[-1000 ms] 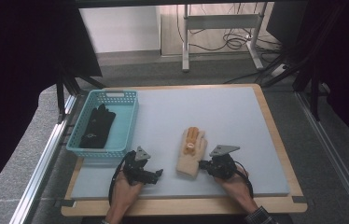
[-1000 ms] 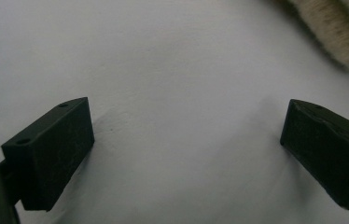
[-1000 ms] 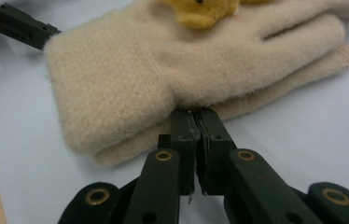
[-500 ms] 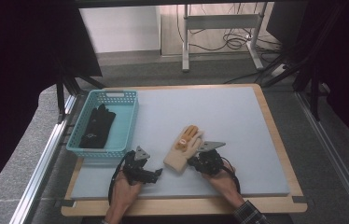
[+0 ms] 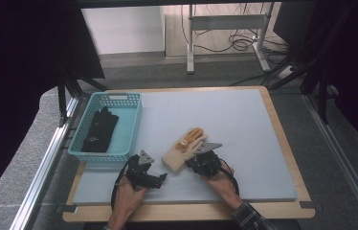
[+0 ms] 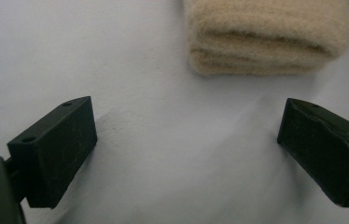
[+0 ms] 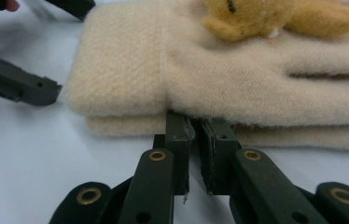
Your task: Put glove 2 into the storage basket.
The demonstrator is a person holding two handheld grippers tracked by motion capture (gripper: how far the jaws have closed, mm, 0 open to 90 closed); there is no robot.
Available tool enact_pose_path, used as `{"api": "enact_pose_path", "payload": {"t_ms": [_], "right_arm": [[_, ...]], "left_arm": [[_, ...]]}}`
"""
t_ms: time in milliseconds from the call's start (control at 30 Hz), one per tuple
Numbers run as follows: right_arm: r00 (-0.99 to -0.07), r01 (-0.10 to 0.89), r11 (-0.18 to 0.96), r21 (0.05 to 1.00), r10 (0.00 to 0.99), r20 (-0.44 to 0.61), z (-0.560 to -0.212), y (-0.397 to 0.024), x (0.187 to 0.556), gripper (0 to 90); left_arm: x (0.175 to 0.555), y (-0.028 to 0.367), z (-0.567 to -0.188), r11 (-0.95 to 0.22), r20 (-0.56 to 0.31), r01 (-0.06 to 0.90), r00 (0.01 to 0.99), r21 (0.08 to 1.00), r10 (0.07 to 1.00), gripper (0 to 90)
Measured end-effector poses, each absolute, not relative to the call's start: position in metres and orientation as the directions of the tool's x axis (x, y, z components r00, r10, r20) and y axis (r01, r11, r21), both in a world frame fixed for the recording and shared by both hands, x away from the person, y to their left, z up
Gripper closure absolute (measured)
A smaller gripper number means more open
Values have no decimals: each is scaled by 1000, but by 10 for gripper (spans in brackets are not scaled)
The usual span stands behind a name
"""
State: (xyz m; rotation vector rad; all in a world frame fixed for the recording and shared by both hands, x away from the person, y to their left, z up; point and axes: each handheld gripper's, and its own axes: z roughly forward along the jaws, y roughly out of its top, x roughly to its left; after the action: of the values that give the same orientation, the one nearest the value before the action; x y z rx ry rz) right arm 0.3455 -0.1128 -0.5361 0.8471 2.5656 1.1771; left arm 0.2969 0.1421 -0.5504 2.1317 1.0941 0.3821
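A pair of cream knitted gloves [image 5: 183, 149] with orange-tan fingers lies stacked on the grey mat, cuff toward me. In the right gripper view the gloves [image 7: 256, 84] lie straight ahead. My right gripper [image 5: 201, 155] [image 7: 195, 119] touches their long side with its tips. Its jaws have just been opening slightly and stand almost together, with only a thin slit and nothing in it. My left gripper [image 5: 149, 168] [image 6: 186, 116] rests on the mat just left of the cuff [image 6: 266, 37]. Its jaws are wide open and hold nothing.
A teal basket [image 5: 130, 123] with black gloves [image 5: 99, 129] in it stands at the mat's left side, just beyond my left hand. The wooden table edge [image 5: 282, 212] runs along the front. The grey mat [image 5: 225, 115] stretches away behind the cream gloves.
The right gripper moved left and the cream gloves slid left with it, turning so the fingers point up-right. The left gripper stayed where it was.
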Motion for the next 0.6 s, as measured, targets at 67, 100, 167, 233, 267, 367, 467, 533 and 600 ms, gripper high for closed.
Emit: {"api": "enact_pose_path", "payload": {"t_ms": [67, 100, 167, 233, 267, 367, 467, 533, 600], "right_arm": [[-818, 417, 517, 747, 572, 61, -535, -115, 344, 793], [-815, 417, 509, 753, 576, 63, -532, -121, 343, 777], [-809, 419, 499, 758, 585, 62, -528, -129, 342, 749], [-804, 417, 500, 759, 593, 51, -525, -138, 342, 707], [-804, 417, 500, 759, 593, 51, -525, -138, 342, 707], [-777, 422, 496, 759, 629, 21, -520, -160, 341, 589], [-756, 427, 498, 754, 655, -5, -518, -177, 339, 505], [-749, 429, 496, 755, 663, -10, -518, -181, 339, 479], [-717, 451, 481, 752, 697, -16, -517, -202, 337, 401]], "left_arm": [[297, 142, -550, -398, -53, 592, 600, 701, 798, 48], [297, 142, -550, -399, -53, 592, 600, 700, 798, 47], [297, 142, -550, -400, -51, 591, 600, 700, 798, 47], [297, 142, -550, -400, -51, 592, 600, 700, 798, 47], [297, 142, -550, -398, -53, 593, 598, 700, 800, 47], [297, 142, -550, -398, -54, 595, 599, 698, 799, 47], [297, 142, -550, -399, -54, 595, 599, 698, 799, 46], [298, 142, -550, -399, -54, 595, 599, 698, 799, 46], [298, 142, -550, -398, -55, 595, 599, 698, 799, 46]]}}
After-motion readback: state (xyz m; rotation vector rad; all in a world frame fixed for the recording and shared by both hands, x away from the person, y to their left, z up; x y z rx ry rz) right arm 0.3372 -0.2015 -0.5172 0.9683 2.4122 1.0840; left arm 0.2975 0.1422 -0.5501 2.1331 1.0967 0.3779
